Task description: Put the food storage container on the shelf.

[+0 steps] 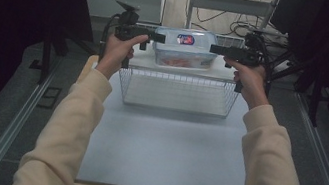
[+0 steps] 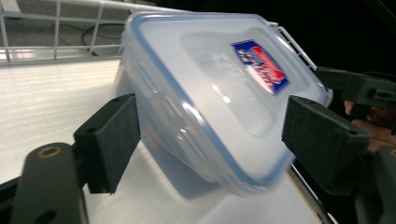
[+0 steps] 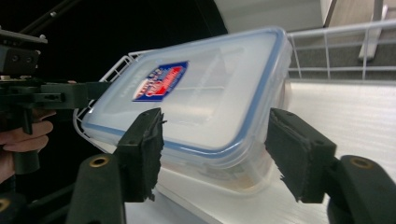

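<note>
Pale surface [image 1: 163, 148] in a dark-curtained room, a lidded plastic box [image 1: 184, 48] between two grippers

High view: the box stands at the far end beyond a wire basket [image 1: 176, 92], the left gripper [image 1: 157, 37] and right gripper [image 1: 215, 49] at its two short ends. Left gripper view: the black pads [image 2: 109, 140] stand wide on either side of the box's end, and a gap shows at the right pad, nothing clamped. Right gripper view: the pads [image 3: 142, 149] stand partly apart around the box's other end, clear of its lid edge, gripping nothing
</note>
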The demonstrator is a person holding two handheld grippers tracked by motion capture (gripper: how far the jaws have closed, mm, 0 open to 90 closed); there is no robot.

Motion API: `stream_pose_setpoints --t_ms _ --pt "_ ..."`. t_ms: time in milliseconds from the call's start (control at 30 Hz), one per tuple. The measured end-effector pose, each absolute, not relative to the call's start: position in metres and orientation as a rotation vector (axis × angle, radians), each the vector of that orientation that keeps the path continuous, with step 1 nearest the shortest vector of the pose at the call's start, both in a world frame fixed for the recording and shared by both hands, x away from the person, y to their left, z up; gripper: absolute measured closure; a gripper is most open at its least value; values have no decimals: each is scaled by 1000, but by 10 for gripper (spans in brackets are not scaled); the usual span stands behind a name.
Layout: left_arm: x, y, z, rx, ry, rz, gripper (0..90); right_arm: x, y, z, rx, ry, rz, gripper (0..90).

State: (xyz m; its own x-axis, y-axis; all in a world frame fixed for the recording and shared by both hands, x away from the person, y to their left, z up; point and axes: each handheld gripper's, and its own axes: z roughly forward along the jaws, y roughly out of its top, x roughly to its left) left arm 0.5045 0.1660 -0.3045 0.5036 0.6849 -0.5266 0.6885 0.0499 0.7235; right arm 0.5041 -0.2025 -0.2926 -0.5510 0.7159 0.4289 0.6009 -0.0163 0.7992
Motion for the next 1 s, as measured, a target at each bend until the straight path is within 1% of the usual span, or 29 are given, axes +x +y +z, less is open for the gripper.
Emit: stream_pose_setpoints --t_ms 233,400,500,633,733,933,1000 --pt "465 167 -291 1685 1115 52 178 477 -207 -283 1298 2129 1631 330" --pt "429 165 -289 1696 1062 119 180 453 -214 -288 1204 2142 1635 323" --pt "408 164 -294 1712 1019 124 181 437 -219 -293 1160 2165 1645 319" --pt "383 162 -309 1730 996 143 181 417 -224 -305 1101 2197 1676 317" --pt "366 163 -325 1710 991 128 181 403 -227 -316 1078 2220 1697 313" --pt "338 168 -366 1699 987 113 183 379 -232 -342 1013 2254 1702 306" --pt "328 169 -380 1708 987 140 184 371 -233 -351 996 2262 1697 304"
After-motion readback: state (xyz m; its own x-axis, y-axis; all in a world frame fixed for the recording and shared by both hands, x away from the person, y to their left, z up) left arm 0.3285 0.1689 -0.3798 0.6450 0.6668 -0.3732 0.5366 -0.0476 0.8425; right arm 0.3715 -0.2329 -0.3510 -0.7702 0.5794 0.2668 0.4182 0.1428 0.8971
